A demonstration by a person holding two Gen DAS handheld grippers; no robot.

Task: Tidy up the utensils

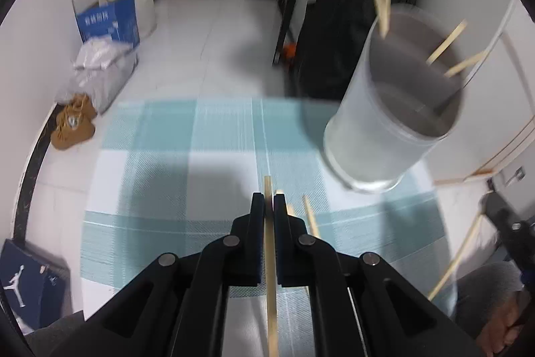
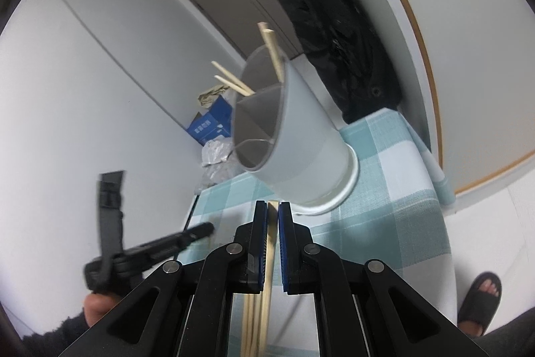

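My left gripper (image 1: 269, 201) is clamped on one chopstick (image 1: 270, 256) running back between its jaws. Ahead and to its right stands the grey utensil cup (image 1: 394, 122) on the checked cloth (image 1: 174, 156). My right gripper (image 2: 273, 209) pinches a chopstick bundle (image 2: 264, 290), cup just ahead.

Blue box (image 1: 110, 20), brown shoes (image 1: 73, 122), black bag (image 1: 351, 22).

Evenly lit, cool and soft, no glare. Heavy fisheye bending with black corners in both views. Motion blur on the holder (image 1: 394, 102) and cloth (image 1: 200, 156) (left view especially); smeared left gripper (image 2: 150, 246) in the right view. Faint shadow beside the holder's base.
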